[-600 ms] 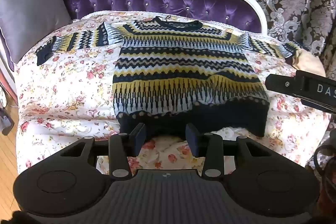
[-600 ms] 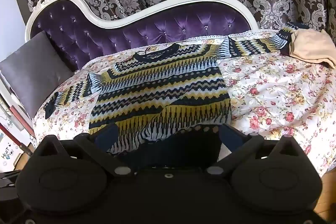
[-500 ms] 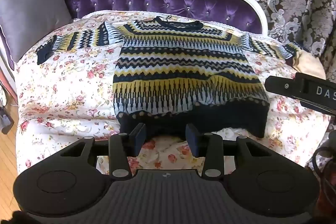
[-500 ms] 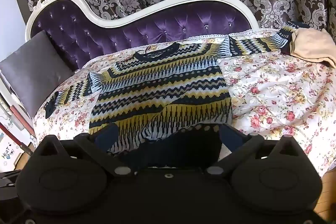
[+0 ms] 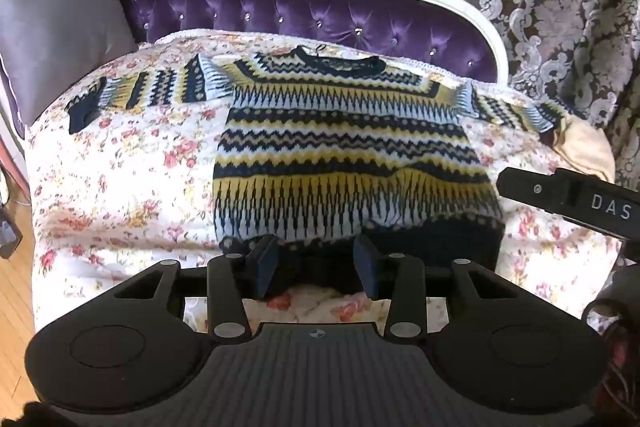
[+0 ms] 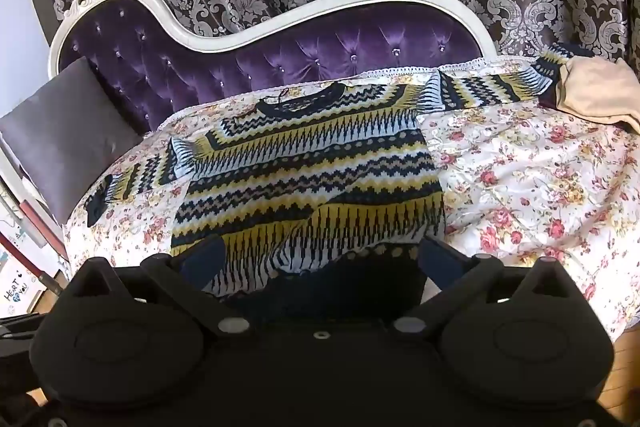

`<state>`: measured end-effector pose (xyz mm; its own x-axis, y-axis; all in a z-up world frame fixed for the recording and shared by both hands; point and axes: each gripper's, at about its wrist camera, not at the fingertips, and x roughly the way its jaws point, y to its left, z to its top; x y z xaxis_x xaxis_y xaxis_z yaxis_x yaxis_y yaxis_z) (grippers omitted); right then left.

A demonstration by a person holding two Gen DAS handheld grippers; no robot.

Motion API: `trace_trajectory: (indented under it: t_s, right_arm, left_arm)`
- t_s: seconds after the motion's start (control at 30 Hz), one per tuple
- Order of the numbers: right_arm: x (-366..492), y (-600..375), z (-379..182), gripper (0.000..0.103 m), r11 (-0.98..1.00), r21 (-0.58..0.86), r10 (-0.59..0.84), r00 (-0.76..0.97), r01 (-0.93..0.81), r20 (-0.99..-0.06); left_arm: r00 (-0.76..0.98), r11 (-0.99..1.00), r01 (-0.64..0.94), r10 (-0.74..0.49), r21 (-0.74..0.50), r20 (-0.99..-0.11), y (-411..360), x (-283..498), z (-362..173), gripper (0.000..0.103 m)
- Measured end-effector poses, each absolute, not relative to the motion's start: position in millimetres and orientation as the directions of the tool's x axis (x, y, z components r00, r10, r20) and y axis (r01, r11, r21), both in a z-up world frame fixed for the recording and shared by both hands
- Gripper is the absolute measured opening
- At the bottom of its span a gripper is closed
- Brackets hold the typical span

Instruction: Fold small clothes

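Note:
A knitted sweater [image 5: 344, 147] with navy, yellow and pale blue zigzag bands lies flat on the floral cover [image 5: 120, 179], neck toward the sofa back and both sleeves spread out. My left gripper [image 5: 316, 263] is open at the near left part of the dark hem, which lies between its pads; they do not press on it. My right gripper [image 6: 320, 259] stands wide open over the right part of the hem [image 6: 352, 279], and the sweater [image 6: 312, 179] stretches away beyond it. A black bar of the right tool [image 5: 568, 199] juts in at the left view's right edge.
A purple tufted sofa back [image 5: 320, 23] with a white frame runs behind the sweater. A grey cushion [image 5: 56, 27] leans at the left end. A beige cloth [image 6: 596, 91] covers the right sleeve's cuff. Wooden floor [image 5: 12, 287] shows at the left, and patterned curtains hang behind.
My left gripper has moved forward, so the dark hem now sits between its pads instead of just beyond them. The right gripper has hardly moved.

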<state>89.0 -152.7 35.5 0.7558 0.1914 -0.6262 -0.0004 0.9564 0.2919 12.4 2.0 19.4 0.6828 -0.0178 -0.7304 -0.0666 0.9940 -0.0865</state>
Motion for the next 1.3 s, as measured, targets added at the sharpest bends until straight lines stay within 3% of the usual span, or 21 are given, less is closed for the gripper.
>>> trace_trajectory:
  t_s: [0.53, 1.3]
  right_arm:
    - [118.4, -156.7, 65.0, 0.102, 0.947, 0.322, 0.217, 0.774, -0.017, -0.596]
    - [124.9, -159.5, 54.0, 0.102, 0.952, 0.306, 0.212, 0.713, 0.004, -0.669]
  left_arm:
    - [0.703, 0.994, -0.022, -0.062, -0.109, -0.709, -6.0, 38.8, 38.9, 0.041]
    - [0.674, 0.989, -0.041, -0.076, -0.140, -0.735, -2.6, 37.1, 36.6, 0.040]
